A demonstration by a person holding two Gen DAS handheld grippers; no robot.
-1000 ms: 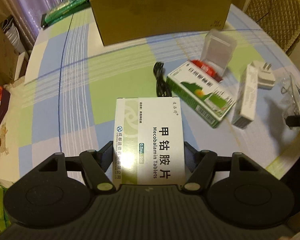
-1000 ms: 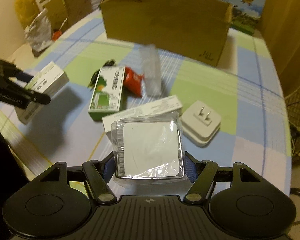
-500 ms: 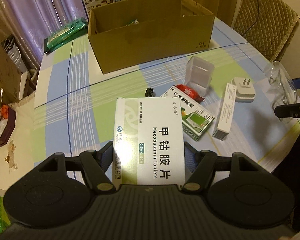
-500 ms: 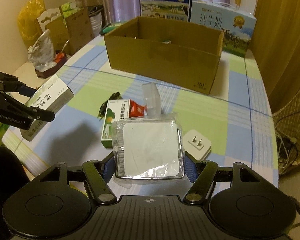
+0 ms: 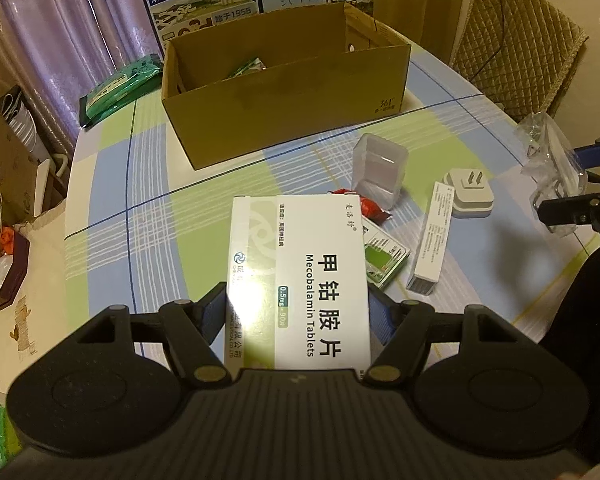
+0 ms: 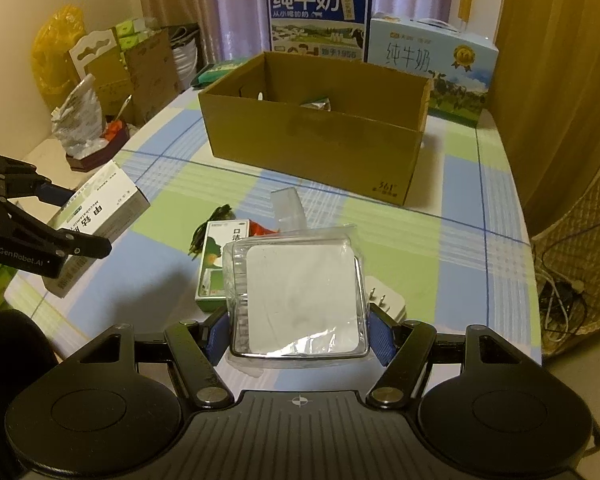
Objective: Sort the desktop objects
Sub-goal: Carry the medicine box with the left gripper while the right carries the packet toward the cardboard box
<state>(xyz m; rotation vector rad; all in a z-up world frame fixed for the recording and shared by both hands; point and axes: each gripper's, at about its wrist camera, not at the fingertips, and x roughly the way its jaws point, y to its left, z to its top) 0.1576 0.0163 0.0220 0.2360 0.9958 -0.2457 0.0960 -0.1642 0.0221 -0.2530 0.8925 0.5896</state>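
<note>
My left gripper (image 5: 298, 312) is shut on a white Mecobalamin tablet box (image 5: 300, 276), held above the checked tablecloth. My right gripper (image 6: 298, 326) is shut on a white square item wrapped in clear plastic (image 6: 300, 300). An open cardboard box (image 5: 284, 80) (image 6: 316, 132) stands at the back of the table with a green packet inside. On the cloth between lie a green-and-white medicine box (image 6: 214, 264), a red packet (image 5: 370, 208), a clear plastic case (image 5: 380, 174), a long white carton (image 5: 432, 236), a white plug adapter (image 5: 470, 192) and a black cable (image 6: 212, 228).
Two milk cartons (image 6: 318, 20) stand behind the cardboard box. A green pack (image 5: 120, 88) lies at the table's back left. A quilted chair (image 5: 516, 44) is at the right. Clutter and bags sit on a low stand (image 6: 84, 136) left of the table.
Both grippers have risen and pulled back from the table with their loads, so the cardboard box and the room behind it come fully into view.
</note>
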